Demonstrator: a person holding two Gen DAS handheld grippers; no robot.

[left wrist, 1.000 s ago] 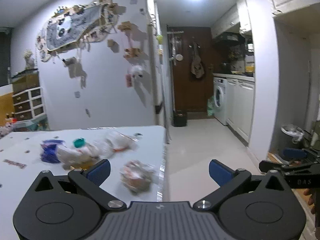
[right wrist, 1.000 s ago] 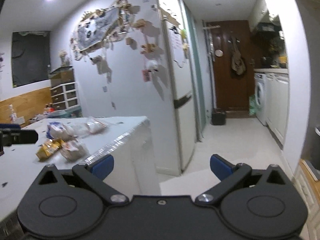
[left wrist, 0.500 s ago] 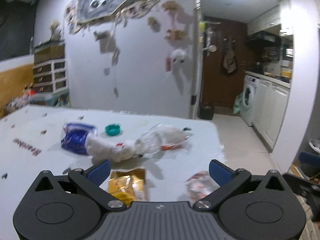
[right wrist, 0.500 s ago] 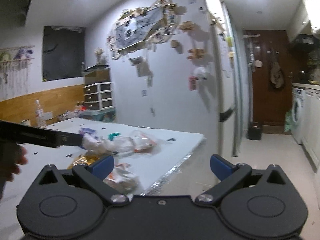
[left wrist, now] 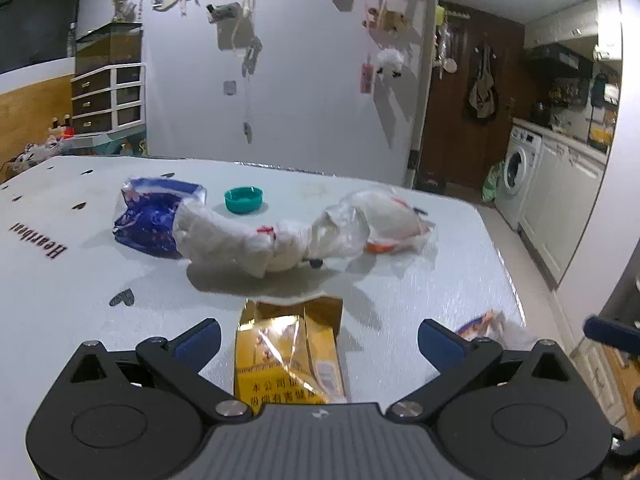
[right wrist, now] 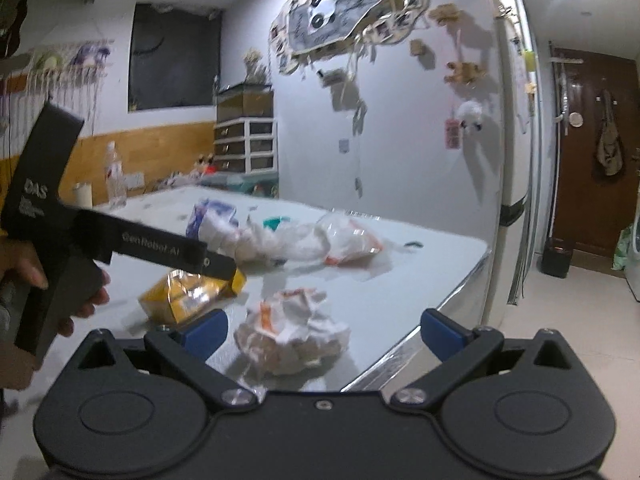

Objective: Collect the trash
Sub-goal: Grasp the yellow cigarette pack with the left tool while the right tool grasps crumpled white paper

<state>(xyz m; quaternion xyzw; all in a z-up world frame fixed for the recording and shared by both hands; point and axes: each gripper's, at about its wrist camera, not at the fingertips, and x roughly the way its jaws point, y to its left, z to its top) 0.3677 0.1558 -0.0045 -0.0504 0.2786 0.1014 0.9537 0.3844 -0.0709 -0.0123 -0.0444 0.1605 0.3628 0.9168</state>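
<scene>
we've swung our left gripper [left wrist: 319, 334] over the yellow packet [left wrist: 289, 354], our right gripper [right wrist: 323, 330] over the crumpled wrapper [right wrist: 292, 334]; both spread wide, empty.

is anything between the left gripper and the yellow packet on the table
Nothing visible is. The left gripper is open, and the yellow packet lies flat on the white table directly between its fingers. The crumpled white wrappers sit farther back, beyond the packet, not in the approach path.
</scene>
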